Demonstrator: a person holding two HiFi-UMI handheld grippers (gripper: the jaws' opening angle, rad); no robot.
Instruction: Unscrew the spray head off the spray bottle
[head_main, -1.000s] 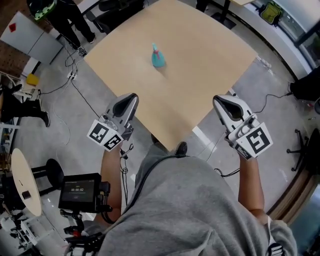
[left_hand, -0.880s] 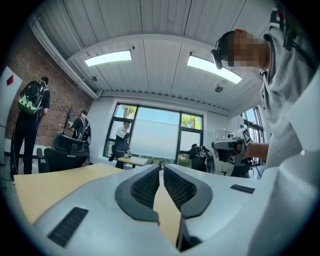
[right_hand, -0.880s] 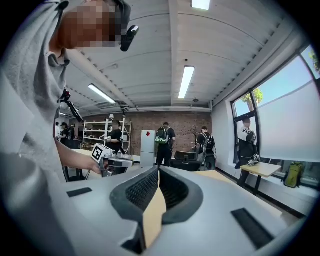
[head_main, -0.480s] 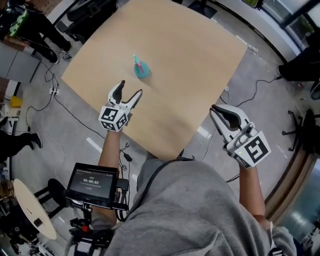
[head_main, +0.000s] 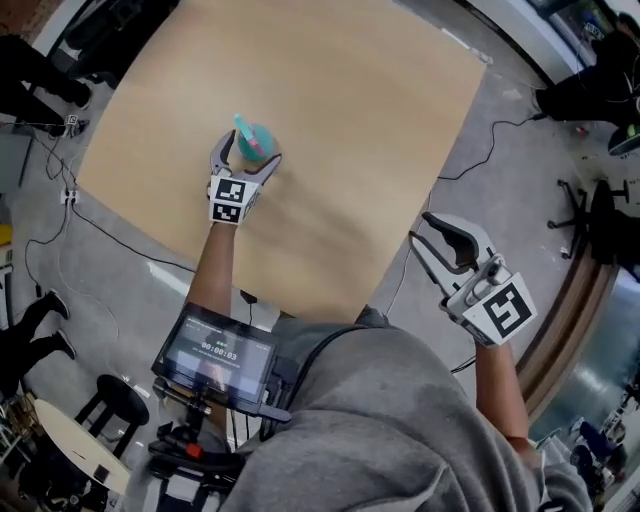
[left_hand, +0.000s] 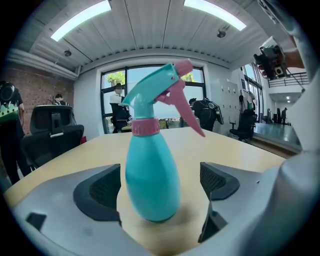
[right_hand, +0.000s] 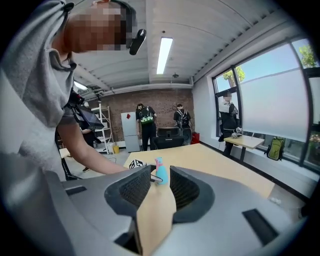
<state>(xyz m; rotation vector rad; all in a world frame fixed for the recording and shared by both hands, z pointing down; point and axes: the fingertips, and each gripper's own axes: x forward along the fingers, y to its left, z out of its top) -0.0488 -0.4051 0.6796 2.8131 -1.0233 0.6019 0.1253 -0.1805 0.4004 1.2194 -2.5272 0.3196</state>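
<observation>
Near the left edge of the table (head_main: 350, 120), my left gripper (head_main: 247, 150) has just been opening. Its jaws stand spread around the upright spray bottle (left_hand: 150, 180), pads not touching it

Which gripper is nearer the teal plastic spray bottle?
Left. The left gripper, jaws just opened, straddles the spray bottle; the right gripper, jaws also just opening, empty, hangs off the table.

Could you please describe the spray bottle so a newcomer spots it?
On the wooden table, a spray bottle stands upright between the jaws of the left gripper, which have just been opening. Its teal body and pink trigger mark it out.
</observation>
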